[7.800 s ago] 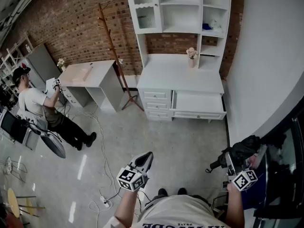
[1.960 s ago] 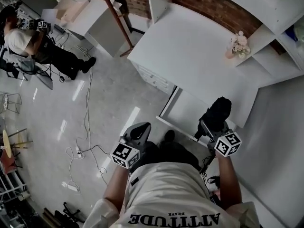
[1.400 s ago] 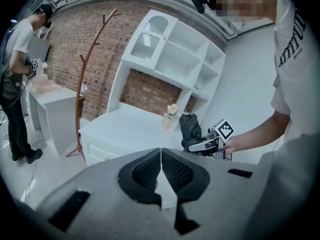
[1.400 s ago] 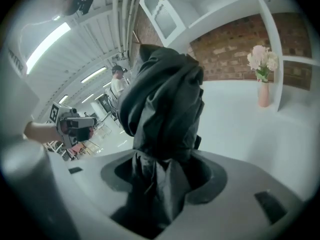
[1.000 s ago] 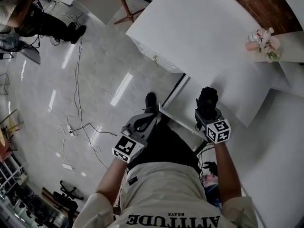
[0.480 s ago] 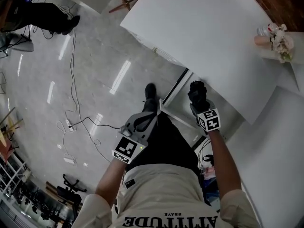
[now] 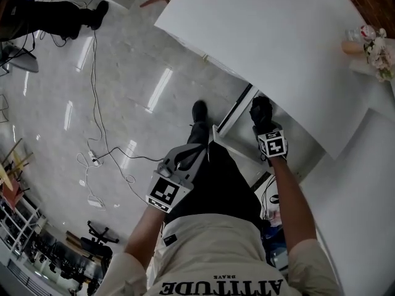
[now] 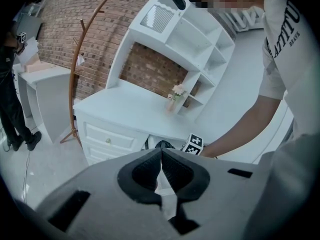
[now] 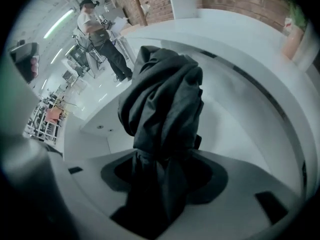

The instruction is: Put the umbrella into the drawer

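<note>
A folded black umbrella (image 9: 162,109) fills the right gripper view, clamped between the jaws of my right gripper (image 9: 162,176). In the head view that right gripper (image 7: 266,128) holds the umbrella (image 7: 261,111) over the open white drawer (image 7: 237,128), just under the desk top's edge. The drawer's pale inside (image 9: 225,114) lies right beneath the umbrella. My left gripper (image 7: 188,159) hangs shut and empty by my left thigh, left of the drawer's front corner. In the left gripper view its pads (image 8: 150,170) meet with nothing between them.
The white desk top (image 7: 278,48) overhangs the drawer, with a small flower vase (image 7: 370,45) at its far right. A bank of small drawers (image 8: 107,141) sits left of the open one. Cables (image 7: 99,134) trail on the floor at left. A person (image 9: 97,31) stands farther off.
My right gripper has carried the umbrella from beside my body forward to the desk and down over the open drawer. The left gripper has stayed shut at my side.
</note>
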Motion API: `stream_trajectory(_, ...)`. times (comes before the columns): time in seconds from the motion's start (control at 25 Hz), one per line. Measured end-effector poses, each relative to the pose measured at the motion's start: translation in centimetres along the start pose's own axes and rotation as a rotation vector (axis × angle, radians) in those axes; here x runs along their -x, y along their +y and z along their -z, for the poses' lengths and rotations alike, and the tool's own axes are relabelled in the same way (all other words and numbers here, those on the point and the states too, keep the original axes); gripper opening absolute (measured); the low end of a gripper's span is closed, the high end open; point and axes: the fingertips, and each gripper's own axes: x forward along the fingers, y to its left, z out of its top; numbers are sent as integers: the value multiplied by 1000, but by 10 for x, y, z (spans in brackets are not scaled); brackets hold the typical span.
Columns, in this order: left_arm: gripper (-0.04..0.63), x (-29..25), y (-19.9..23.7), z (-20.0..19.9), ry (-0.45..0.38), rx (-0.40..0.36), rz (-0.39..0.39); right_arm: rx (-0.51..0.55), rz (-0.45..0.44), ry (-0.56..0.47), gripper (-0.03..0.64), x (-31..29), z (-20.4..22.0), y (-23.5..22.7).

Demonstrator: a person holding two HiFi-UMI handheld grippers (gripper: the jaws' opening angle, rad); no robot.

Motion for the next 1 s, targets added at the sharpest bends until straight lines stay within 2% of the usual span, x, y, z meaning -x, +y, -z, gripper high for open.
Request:
stream_trajectory(0.28,28,1,16,1,11,11,20,-91,54,2,253,-13,0,-4)
stream_trajectory(0.44,28,3,25,-3,13,21,30,-96,64,-11,259,-11,-4,0)
stream_trajectory(0.52,28,3,28,-6,9,2,40,-102,70,-20,259,-5,-5,1)
stream_trajectory(1.0,28,5,25,-46,-13,-78,125,-268,79,-201,249,75,-21,11)
